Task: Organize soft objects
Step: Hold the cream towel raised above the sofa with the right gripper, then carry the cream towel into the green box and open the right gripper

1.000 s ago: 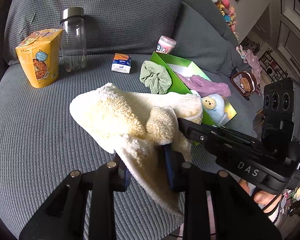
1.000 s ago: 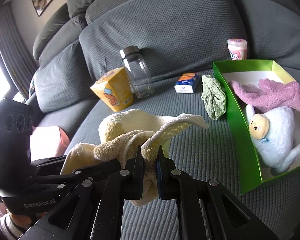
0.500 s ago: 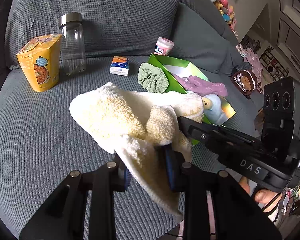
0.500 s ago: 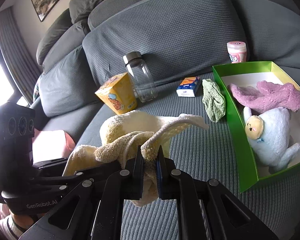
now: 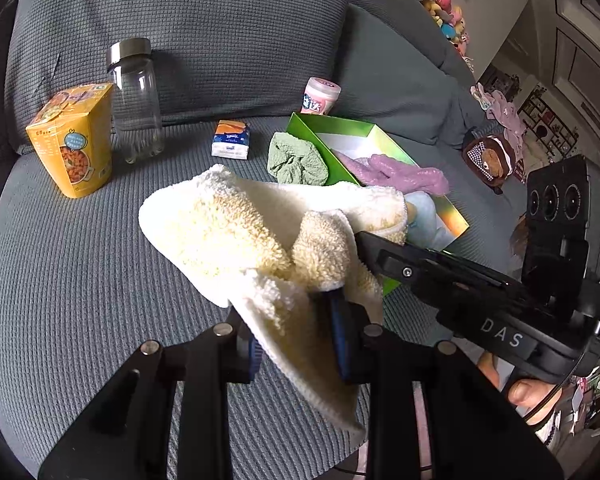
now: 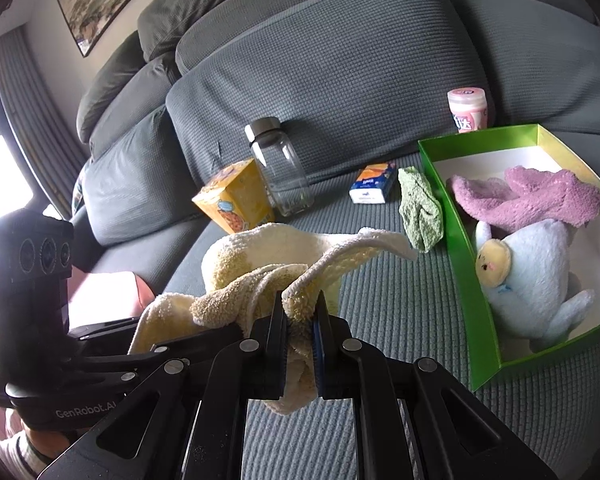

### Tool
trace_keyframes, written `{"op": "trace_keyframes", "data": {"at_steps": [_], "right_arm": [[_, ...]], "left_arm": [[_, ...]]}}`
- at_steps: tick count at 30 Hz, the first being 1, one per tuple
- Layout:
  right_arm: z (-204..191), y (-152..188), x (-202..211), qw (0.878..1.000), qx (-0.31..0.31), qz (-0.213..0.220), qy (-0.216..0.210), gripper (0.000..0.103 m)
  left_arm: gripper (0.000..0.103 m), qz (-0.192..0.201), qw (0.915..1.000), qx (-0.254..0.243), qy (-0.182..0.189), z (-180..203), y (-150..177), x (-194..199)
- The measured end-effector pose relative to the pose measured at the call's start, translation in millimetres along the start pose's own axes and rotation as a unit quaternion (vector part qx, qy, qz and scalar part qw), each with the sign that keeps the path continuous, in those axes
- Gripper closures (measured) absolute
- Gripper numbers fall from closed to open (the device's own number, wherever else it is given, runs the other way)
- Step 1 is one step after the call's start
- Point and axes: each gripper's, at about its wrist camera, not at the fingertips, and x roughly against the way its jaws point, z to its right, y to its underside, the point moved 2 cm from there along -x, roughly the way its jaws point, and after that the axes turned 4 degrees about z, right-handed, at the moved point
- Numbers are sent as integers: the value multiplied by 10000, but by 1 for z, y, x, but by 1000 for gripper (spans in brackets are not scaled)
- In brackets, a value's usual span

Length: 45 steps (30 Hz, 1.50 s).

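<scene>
Pinching yellow towel (image 6: 284, 264) in left gripper (image 5: 296, 336) and right gripper (image 6: 300, 332), bare sofa seat (image 5: 80, 264) leftward

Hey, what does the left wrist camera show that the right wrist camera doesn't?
Only the left wrist view shows a shelf of plush toys and a brown stuffed toy beyond the box. Only the right wrist view shows a framed picture and the whole blue doll. Both show the yellow towel clamped by both grippers, the green box, purple cloth, green cloth, jar and orange carton.
</scene>
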Motion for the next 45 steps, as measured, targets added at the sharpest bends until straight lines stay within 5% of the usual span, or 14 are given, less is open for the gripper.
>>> {"op": "trace_keyframes", "data": {"at_steps": [23,45], "right_arm": [[28,-17,22,9985,-208,482,-180,91],[64,-52,48,9926,-418,1138,103,91]], "left_arm": [[76,92,9988,-470,-91,35,-27,-12],[76,268,9927,-1173,-5,82,-73,-39]]}}
